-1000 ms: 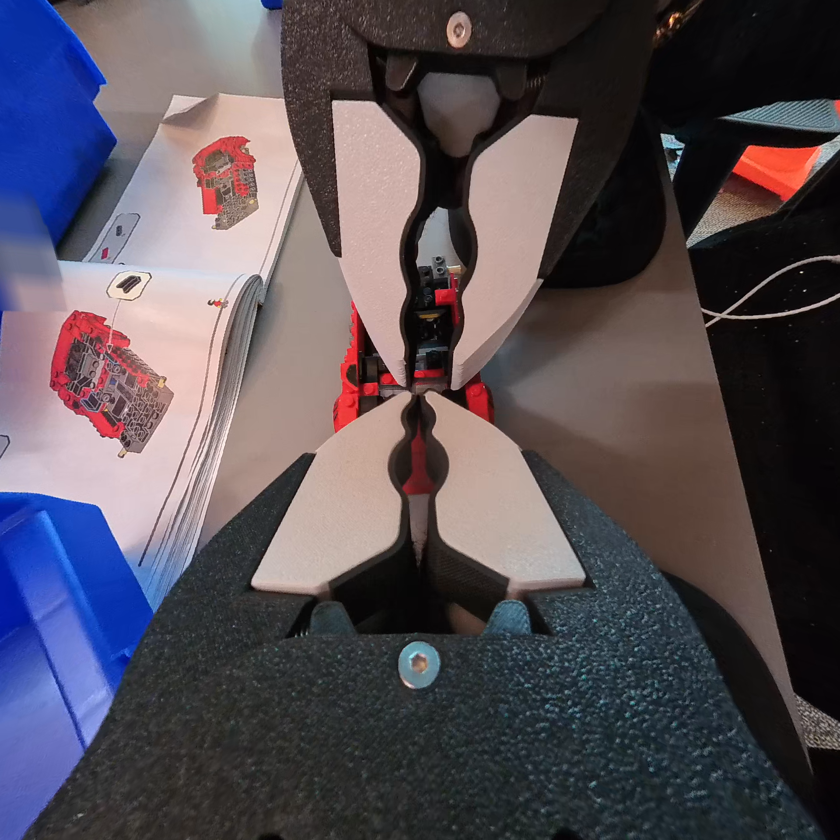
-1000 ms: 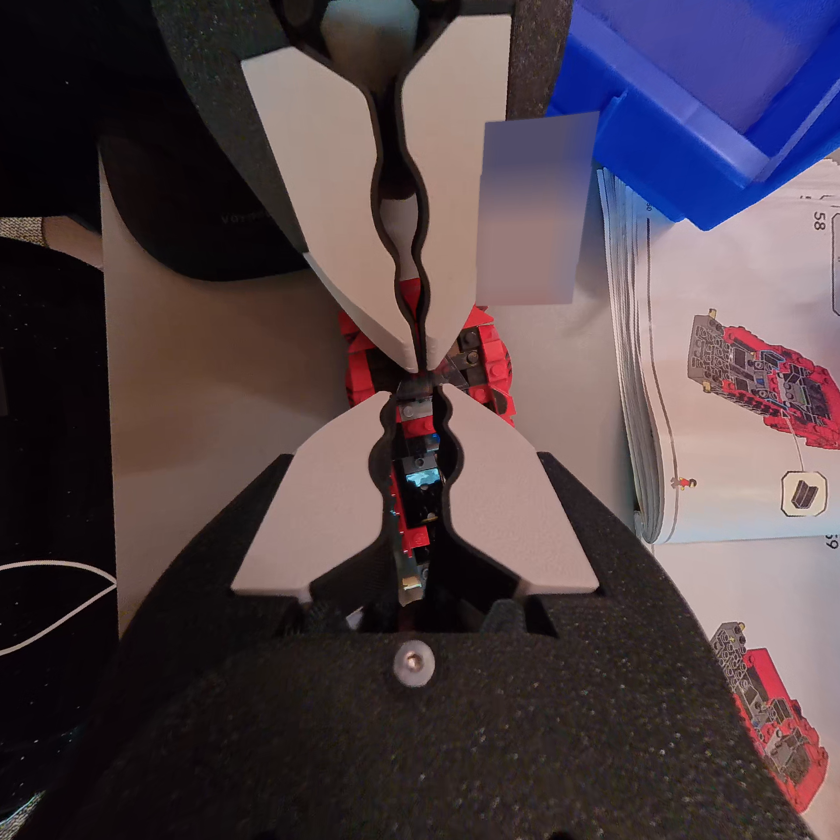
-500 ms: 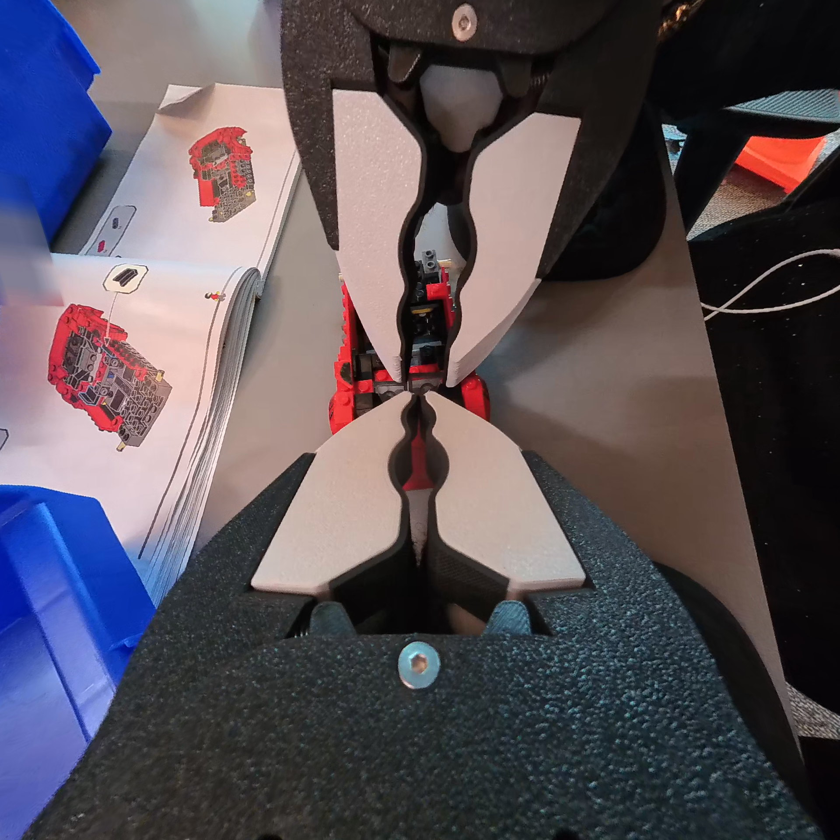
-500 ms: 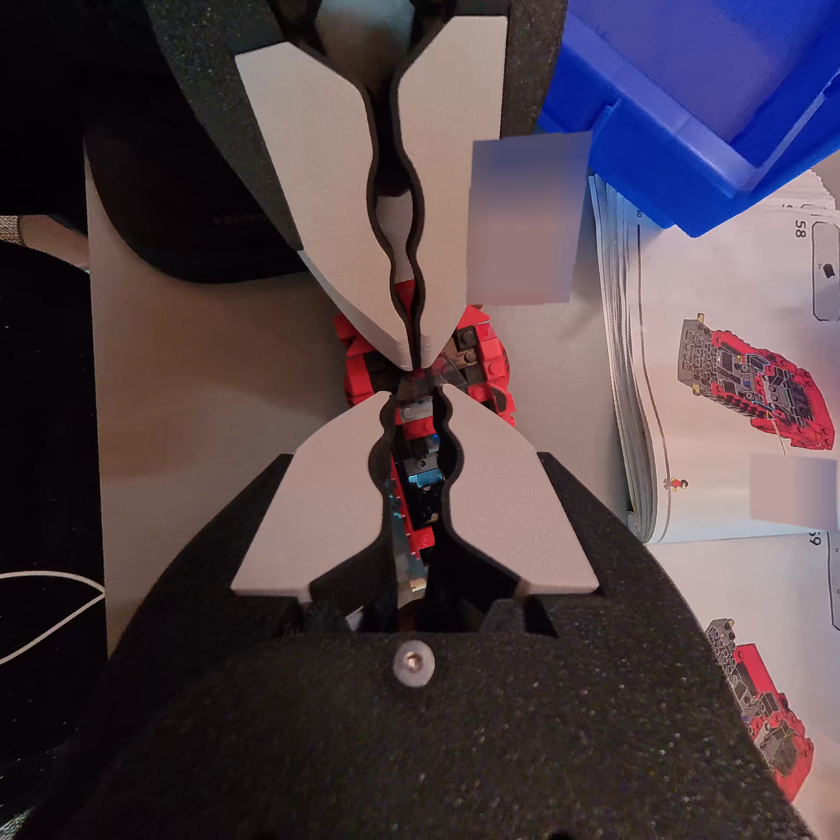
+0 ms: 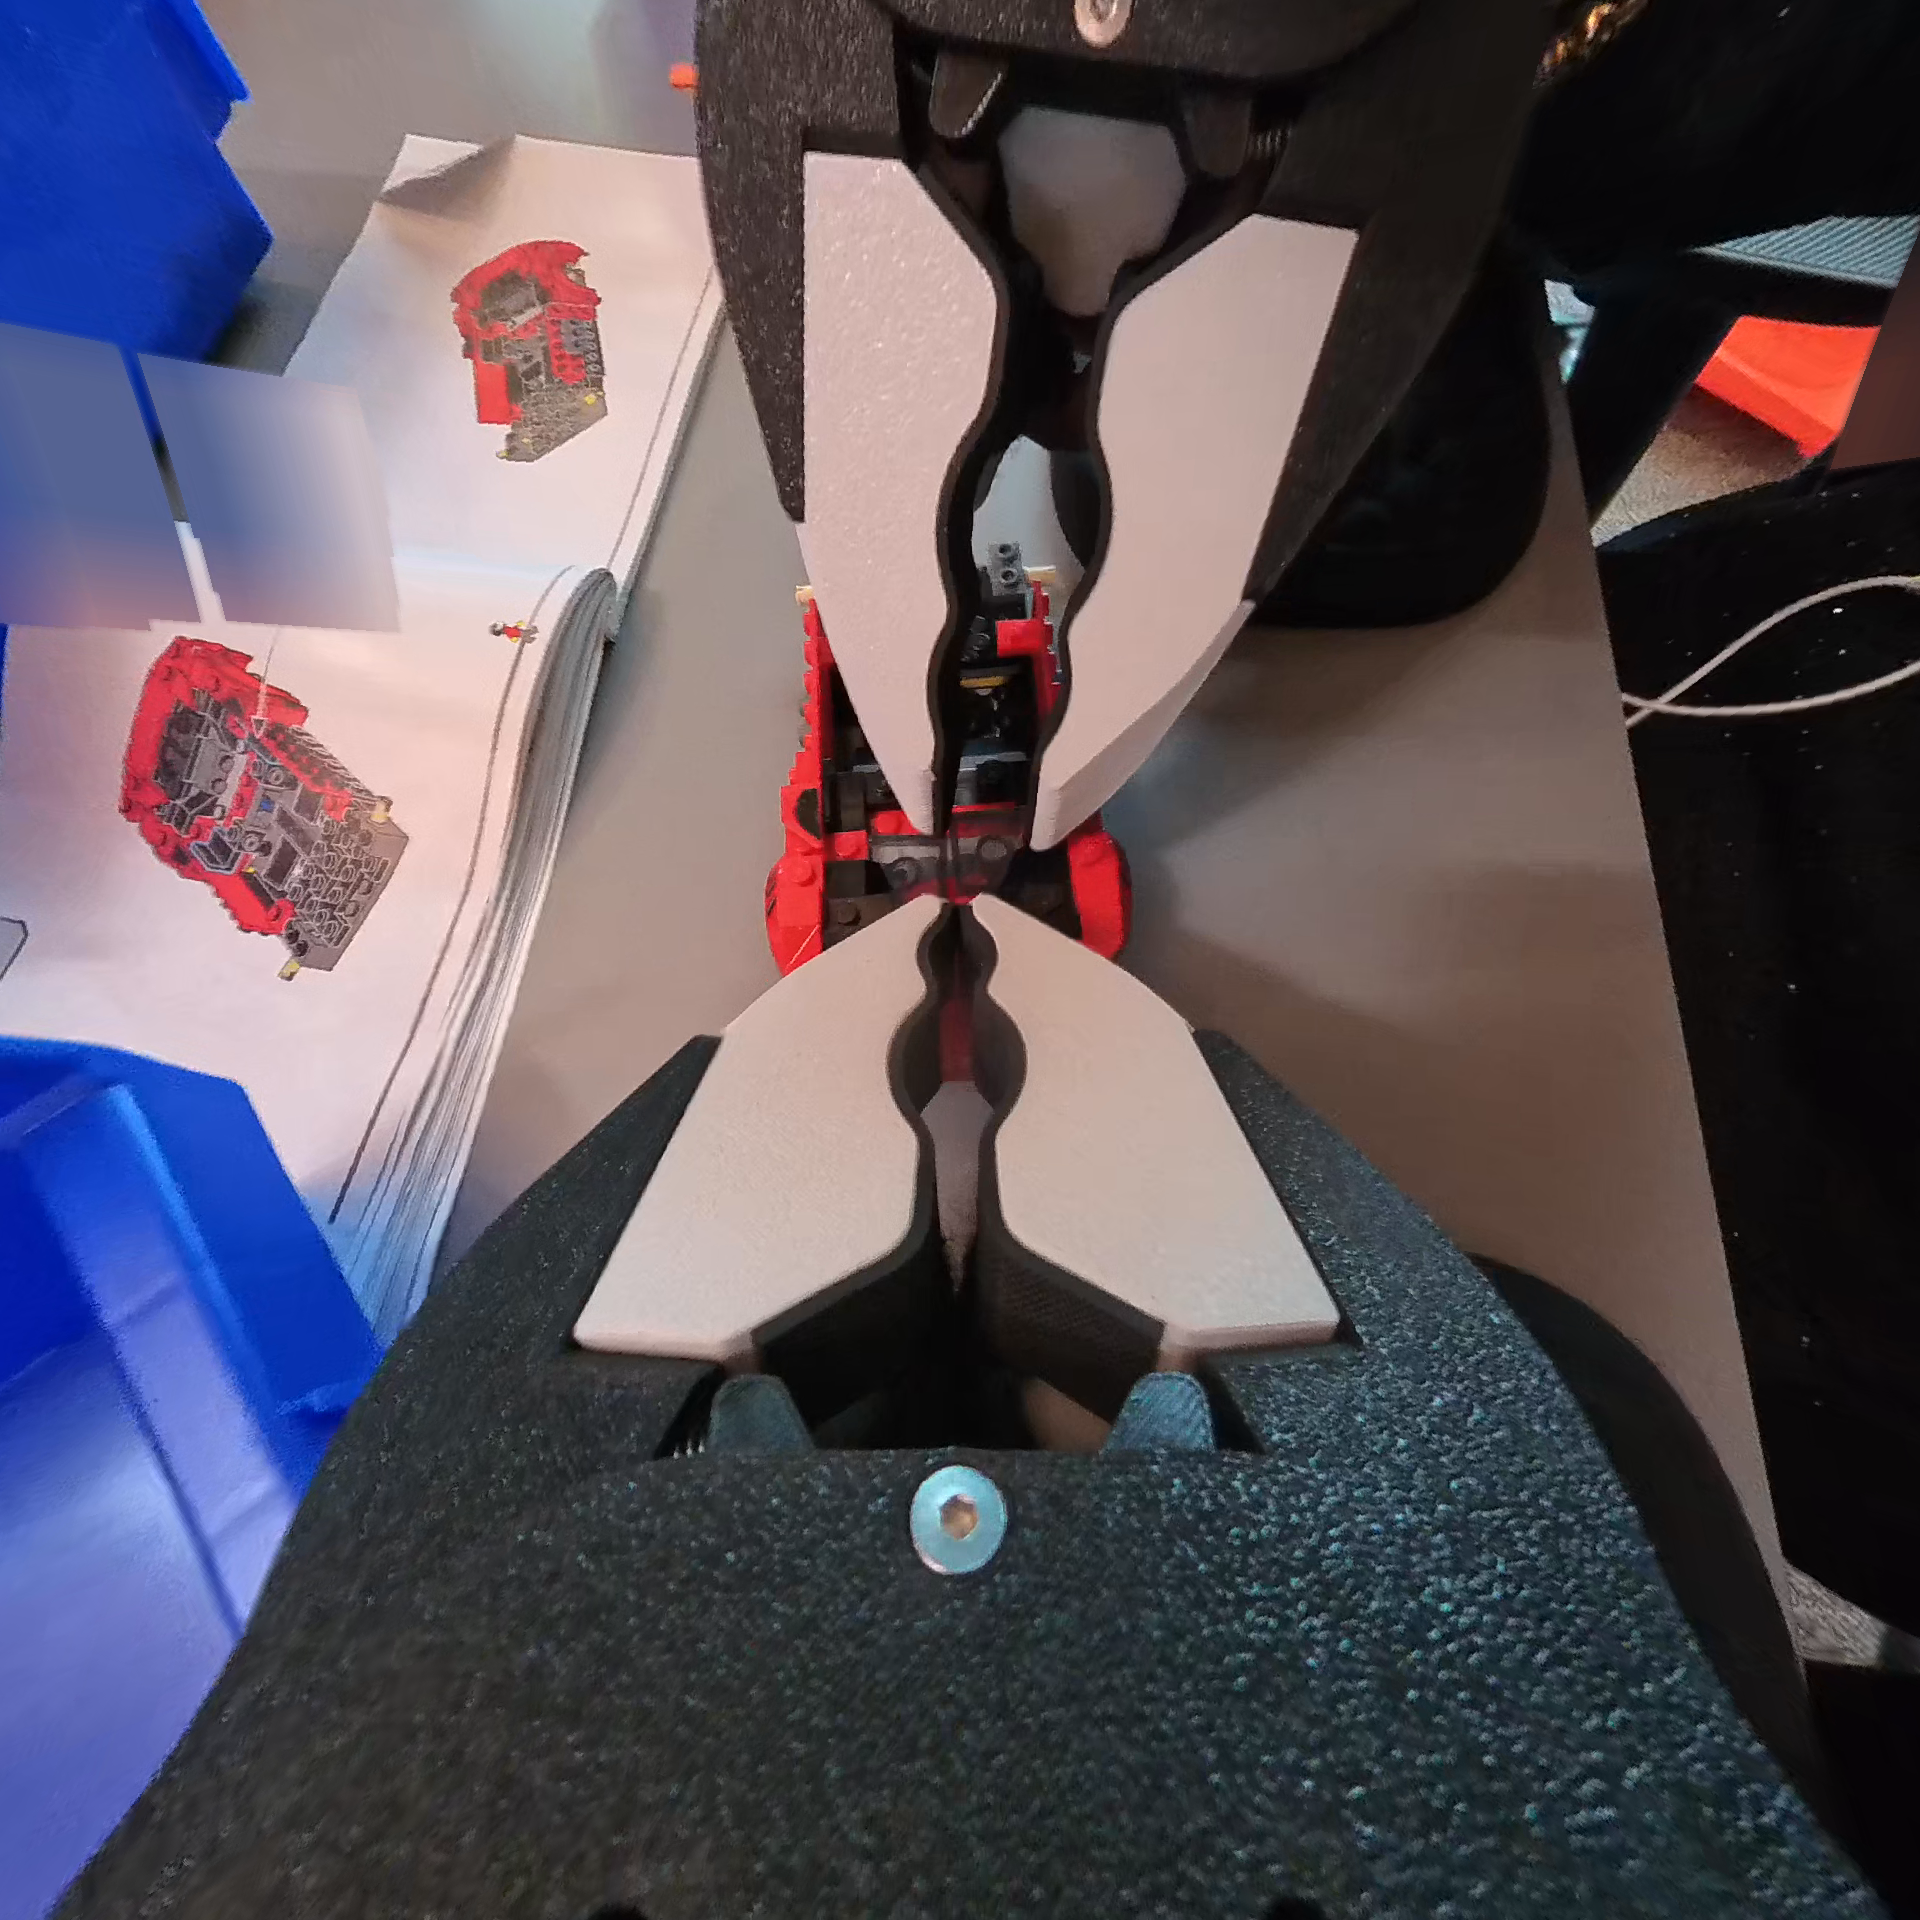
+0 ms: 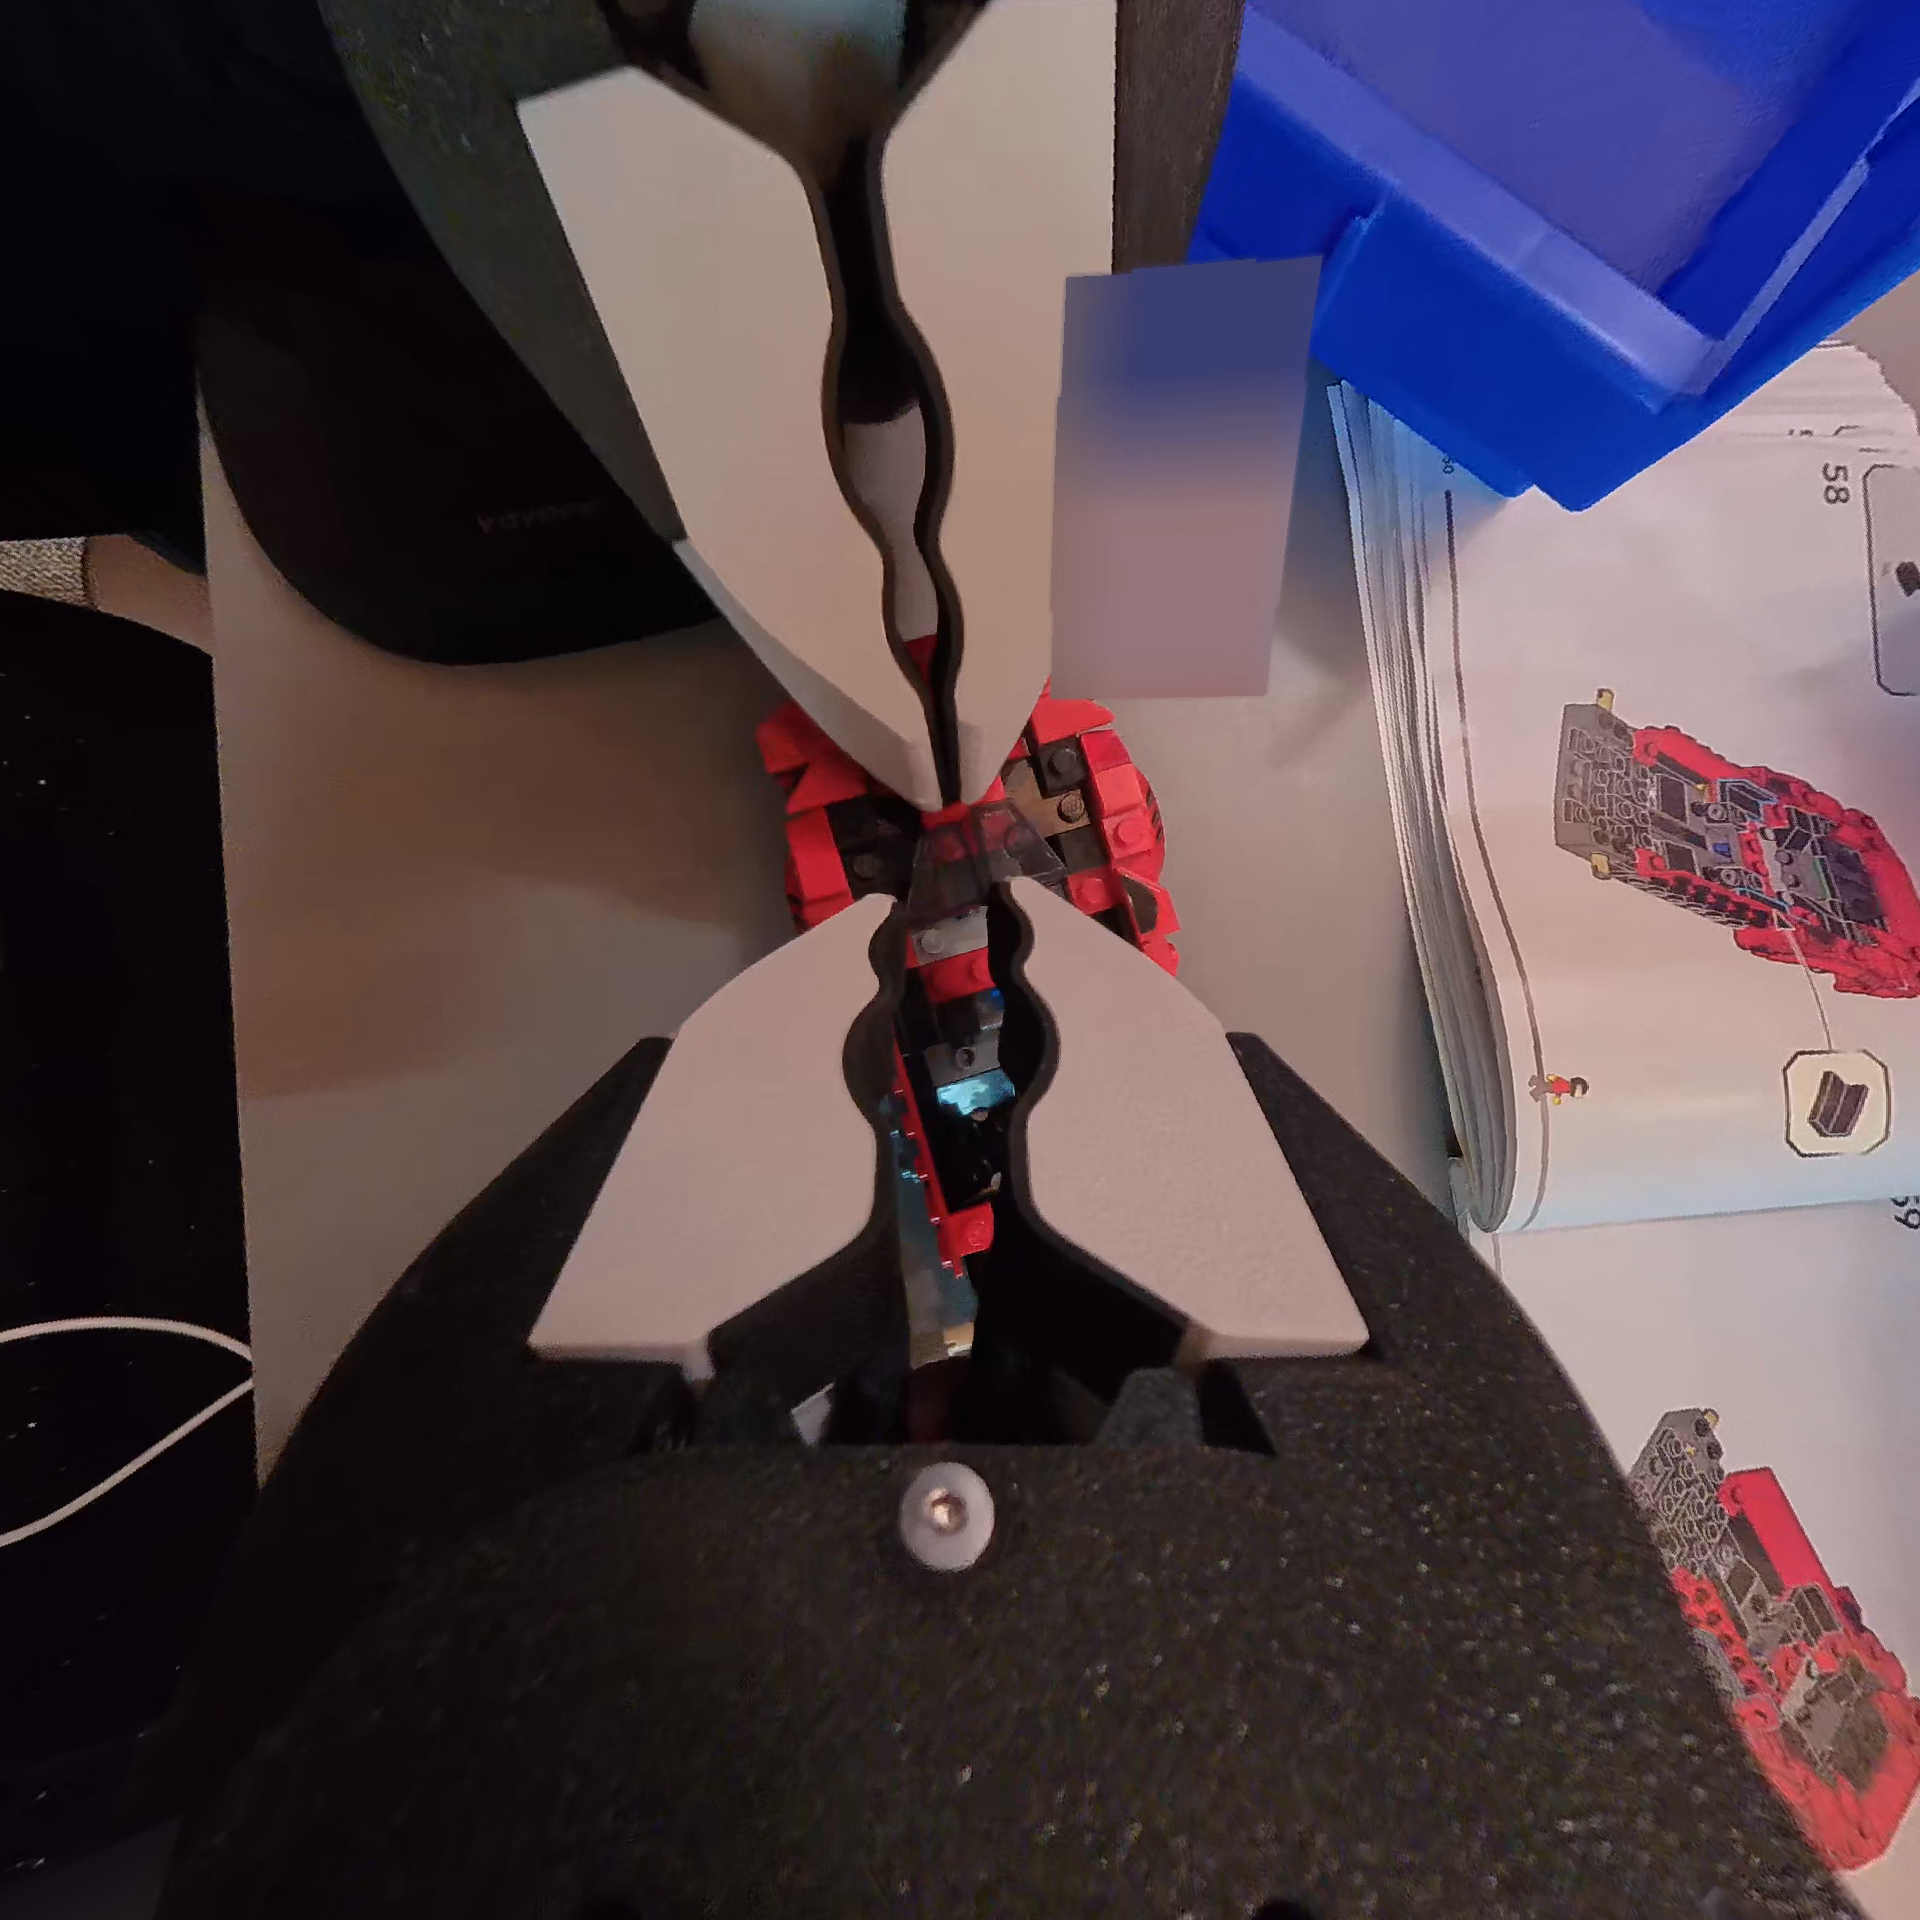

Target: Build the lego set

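Note:
A part-built red, black and grey lego car [image 5: 805, 883] sits low over the grey table. My right gripper [image 6: 956, 899] is shut on the car's body [image 6: 1101, 831], which runs back between its fingers. In the left wrist view it comes in from the top [image 5: 982, 831]. My left gripper [image 5: 956, 906] faces it tip to tip with its jaws together. In the right wrist view its tips [image 6: 943, 800] pinch the edge of a smoky clear sloped piece [image 6: 982, 852] that lies on the car's top.
An open instruction booklet [image 5: 312, 831] lies beside the car and also shows in the right wrist view [image 6: 1662, 935]. Blue bins [image 5: 104, 1299] [image 6: 1558, 208] stand by it. A black round object [image 6: 416, 468] sits behind. A white cable [image 5: 1766, 665] hangs past the table edge. My two grippers' fingertips are within a few centimetres of each other.
The two grippers have drawn slightly apart, so more of the smoky clear piece shows between their tips. Both keep their grip. The car has shifted a little against the booklet.

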